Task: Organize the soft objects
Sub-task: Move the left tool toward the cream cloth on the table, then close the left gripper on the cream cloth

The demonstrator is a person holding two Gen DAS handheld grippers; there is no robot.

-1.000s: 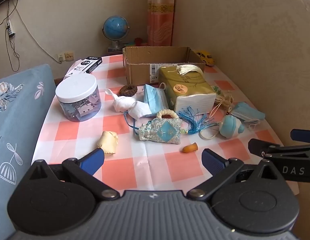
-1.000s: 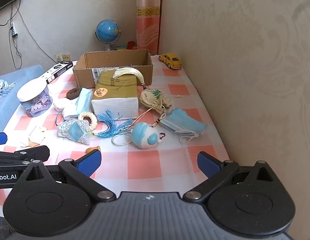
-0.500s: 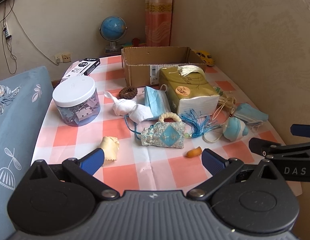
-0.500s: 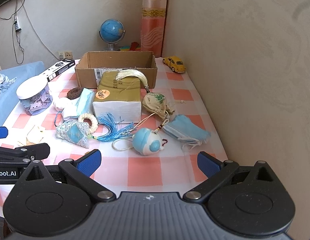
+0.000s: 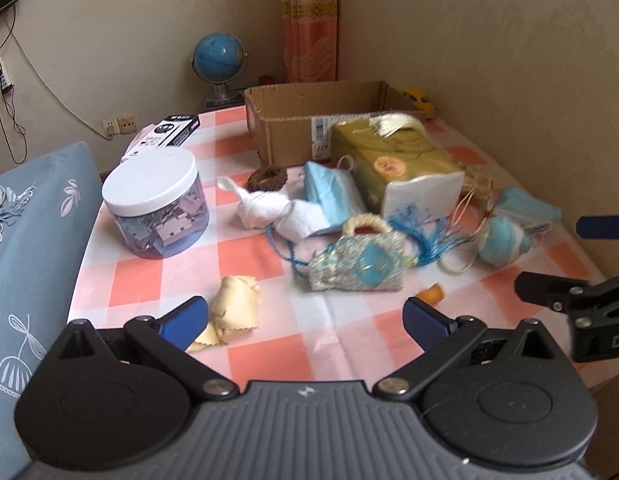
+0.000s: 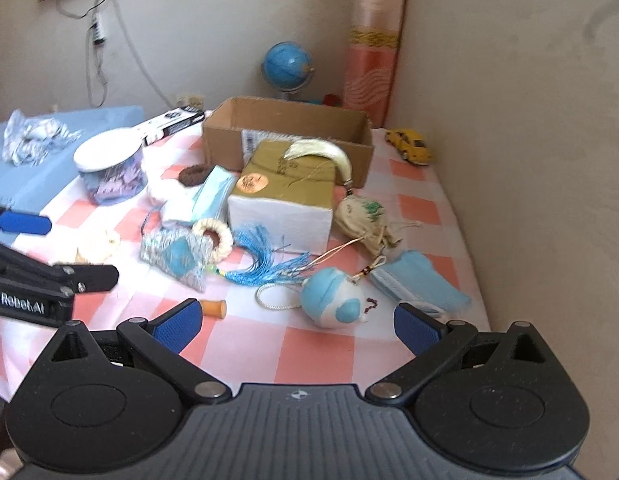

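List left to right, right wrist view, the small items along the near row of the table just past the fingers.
Orange stub → white cord loop → blue-and-white ball pouch → blue face mask.

A patterned blue sachet pouch [image 5: 359,268] with a cream ring handle lies flat mid-table, its blue tassel [image 5: 425,232] fanned toward the tissue pack [image 5: 405,176]. A blue-and-white plush shell [image 6: 333,298] rests nearer the edge, beside a crumpled blue face mask [image 6: 421,284]. The cream lump [image 5: 235,306] at the left looks like folded cloth.
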